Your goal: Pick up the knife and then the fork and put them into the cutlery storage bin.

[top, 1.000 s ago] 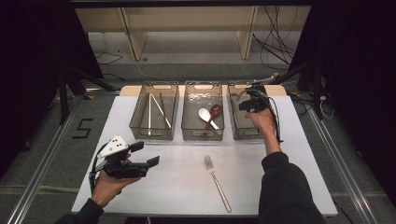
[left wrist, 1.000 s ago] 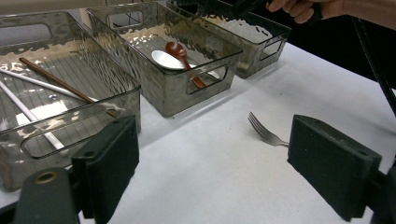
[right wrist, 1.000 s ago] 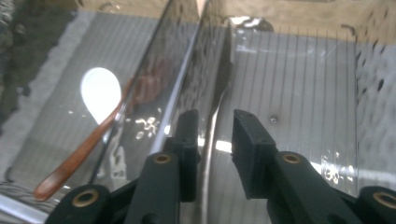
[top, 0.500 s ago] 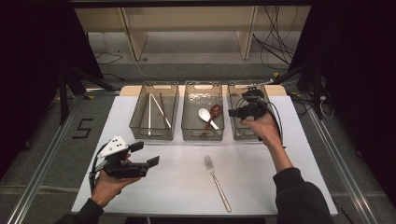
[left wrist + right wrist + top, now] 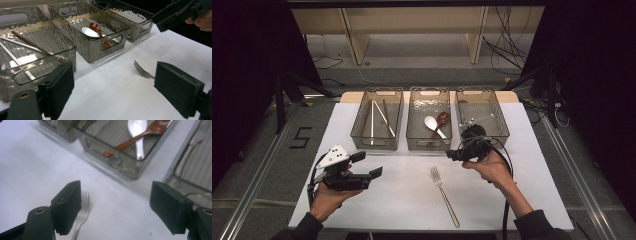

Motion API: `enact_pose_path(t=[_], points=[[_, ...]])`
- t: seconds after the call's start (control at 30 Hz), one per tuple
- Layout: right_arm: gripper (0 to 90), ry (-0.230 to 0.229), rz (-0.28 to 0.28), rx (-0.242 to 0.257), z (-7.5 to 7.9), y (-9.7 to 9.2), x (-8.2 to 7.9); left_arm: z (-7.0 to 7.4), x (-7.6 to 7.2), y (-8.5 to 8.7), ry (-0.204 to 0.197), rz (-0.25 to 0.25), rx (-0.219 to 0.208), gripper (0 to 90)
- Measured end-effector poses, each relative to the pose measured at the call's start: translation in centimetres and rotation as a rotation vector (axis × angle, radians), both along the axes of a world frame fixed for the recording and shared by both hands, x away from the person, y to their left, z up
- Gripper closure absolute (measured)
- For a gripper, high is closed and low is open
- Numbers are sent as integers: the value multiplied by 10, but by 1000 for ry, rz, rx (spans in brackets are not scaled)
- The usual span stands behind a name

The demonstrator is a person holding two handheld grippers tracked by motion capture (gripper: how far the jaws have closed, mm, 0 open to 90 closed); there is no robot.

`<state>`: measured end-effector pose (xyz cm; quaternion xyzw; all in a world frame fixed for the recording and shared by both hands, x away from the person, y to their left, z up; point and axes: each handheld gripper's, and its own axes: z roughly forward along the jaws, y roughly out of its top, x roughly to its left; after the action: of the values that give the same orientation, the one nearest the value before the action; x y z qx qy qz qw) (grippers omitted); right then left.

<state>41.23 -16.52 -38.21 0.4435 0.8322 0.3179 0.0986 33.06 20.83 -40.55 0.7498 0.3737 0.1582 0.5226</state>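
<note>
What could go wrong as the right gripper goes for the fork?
The fork lies flat on the white table, so the open right gripper may scrape the surface or skid it away. The middle bin and right bin stand close, so the jaws could clip a wall.

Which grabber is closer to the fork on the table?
The right gripper, just opened and empty, hovers just above the fork tines. The left gripper sits farther off, to the fork's left.
</note>
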Motion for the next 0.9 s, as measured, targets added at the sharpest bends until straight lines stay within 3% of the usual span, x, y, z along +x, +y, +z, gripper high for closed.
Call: enact_pose_path(t=[0.47, 0.9], points=[[281, 99, 105, -92, -27, 24, -31, 0, 0, 1, -2, 0, -1, 156], [313, 131, 151, -172, -42, 32, -45, 0, 0, 0, -2, 1, -2, 156]])
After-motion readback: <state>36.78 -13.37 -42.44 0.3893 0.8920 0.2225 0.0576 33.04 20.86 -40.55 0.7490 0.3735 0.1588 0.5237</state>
